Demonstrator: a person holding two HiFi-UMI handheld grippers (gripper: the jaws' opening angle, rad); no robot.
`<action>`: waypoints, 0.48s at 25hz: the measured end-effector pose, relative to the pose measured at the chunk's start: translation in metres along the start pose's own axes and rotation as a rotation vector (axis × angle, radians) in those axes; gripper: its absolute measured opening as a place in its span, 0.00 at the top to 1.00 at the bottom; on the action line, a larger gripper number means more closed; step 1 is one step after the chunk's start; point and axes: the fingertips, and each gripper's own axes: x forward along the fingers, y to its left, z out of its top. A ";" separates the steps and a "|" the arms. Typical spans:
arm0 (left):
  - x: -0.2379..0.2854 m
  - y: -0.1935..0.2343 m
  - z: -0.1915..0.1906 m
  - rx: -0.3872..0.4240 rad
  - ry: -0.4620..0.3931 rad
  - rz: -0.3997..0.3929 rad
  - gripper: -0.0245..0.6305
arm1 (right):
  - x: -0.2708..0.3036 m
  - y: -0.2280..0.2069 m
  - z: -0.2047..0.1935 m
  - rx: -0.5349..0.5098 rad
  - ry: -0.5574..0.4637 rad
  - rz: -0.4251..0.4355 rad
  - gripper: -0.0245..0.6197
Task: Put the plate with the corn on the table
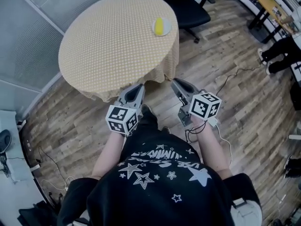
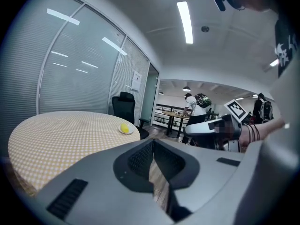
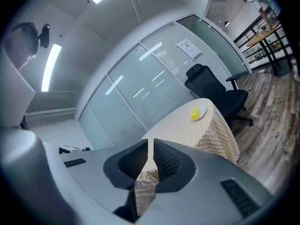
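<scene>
the plate (image 1: pixel 167 28) with the corn (image 1: pixel 159 26) sits near the table's (image 1: pixel 103 51) far right edge. it looks light, stiff and slick, so i'd pinch its rim. my left gripper (image 1: pixel 138 87) is together and empty, my right gripper (image 1: pixel 177 82) closing on nothing.

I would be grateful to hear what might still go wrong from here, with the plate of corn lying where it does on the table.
1. The plate with the corn lies close to the far edge of the table, beside the office chair. A bump from the chair or a tug on the hanging tablecloth could send it off.
2. A cable trails across the floor on the person's right; a step that way might snag it.
</scene>
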 end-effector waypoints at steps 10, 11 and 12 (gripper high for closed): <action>-0.029 0.013 0.017 0.036 -0.057 0.001 0.95 | 0.004 0.004 -0.001 -0.072 0.001 -0.038 0.88; -0.032 0.016 0.019 0.033 -0.061 0.000 0.95 | 0.006 0.005 0.001 -0.080 -0.005 -0.047 0.88; -0.036 0.019 0.020 0.030 -0.063 -0.001 0.95 | 0.008 0.007 0.003 -0.084 -0.011 -0.055 0.88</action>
